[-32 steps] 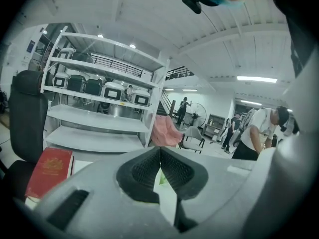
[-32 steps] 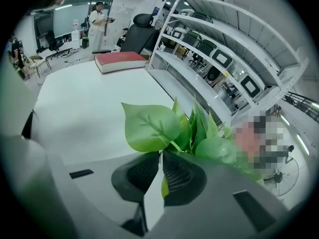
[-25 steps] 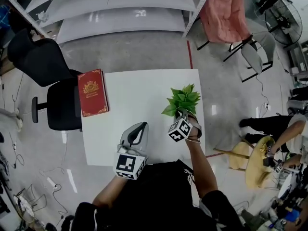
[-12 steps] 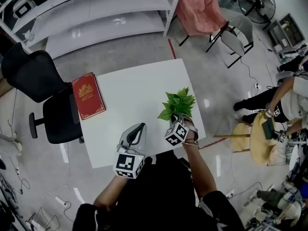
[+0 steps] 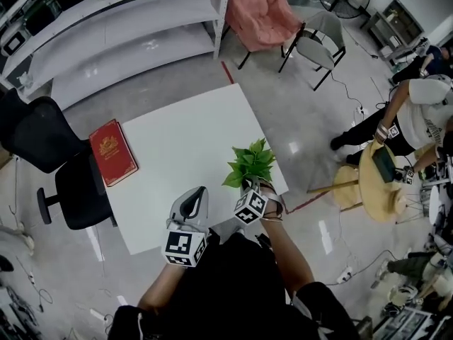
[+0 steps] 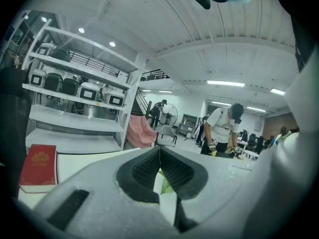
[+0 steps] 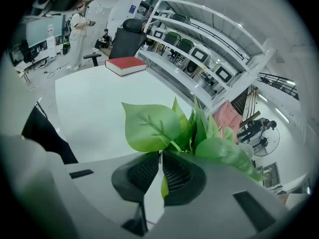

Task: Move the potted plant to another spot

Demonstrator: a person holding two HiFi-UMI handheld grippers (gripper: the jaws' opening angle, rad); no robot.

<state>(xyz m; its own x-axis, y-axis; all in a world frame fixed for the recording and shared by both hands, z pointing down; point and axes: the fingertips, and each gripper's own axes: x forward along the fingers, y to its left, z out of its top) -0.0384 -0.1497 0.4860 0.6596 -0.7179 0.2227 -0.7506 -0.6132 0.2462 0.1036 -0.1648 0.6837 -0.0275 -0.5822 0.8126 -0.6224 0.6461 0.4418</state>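
The small potted plant with green leaves (image 5: 249, 166) is at the white tabletop's (image 5: 180, 137) corner, well apart from the red hardcover book (image 5: 112, 151). Its stems rise upright directly ahead of the right gripper (image 7: 159, 156), whose fingers are closed on them under the leaves. The left gripper (image 6: 159, 151), nearer the book, has its fingers pressed together and holds nothing.

Green plant (image 5: 249, 165), red book (image 5: 112, 151) with gold emblem, white table (image 5: 184, 140).

Glossy grey floor (image 5: 311, 115). White table (image 5: 184, 140) mid-rm: black office chair (image 5: 49, 161) at its left edge, white shelving rack (image 5: 127, 20) beyond far side, pink cloth (image 5: 258, 9) far-right, round wooden table (image 5: 371, 193) off its right. Strip lights (image 6: 225, 83) overhead.
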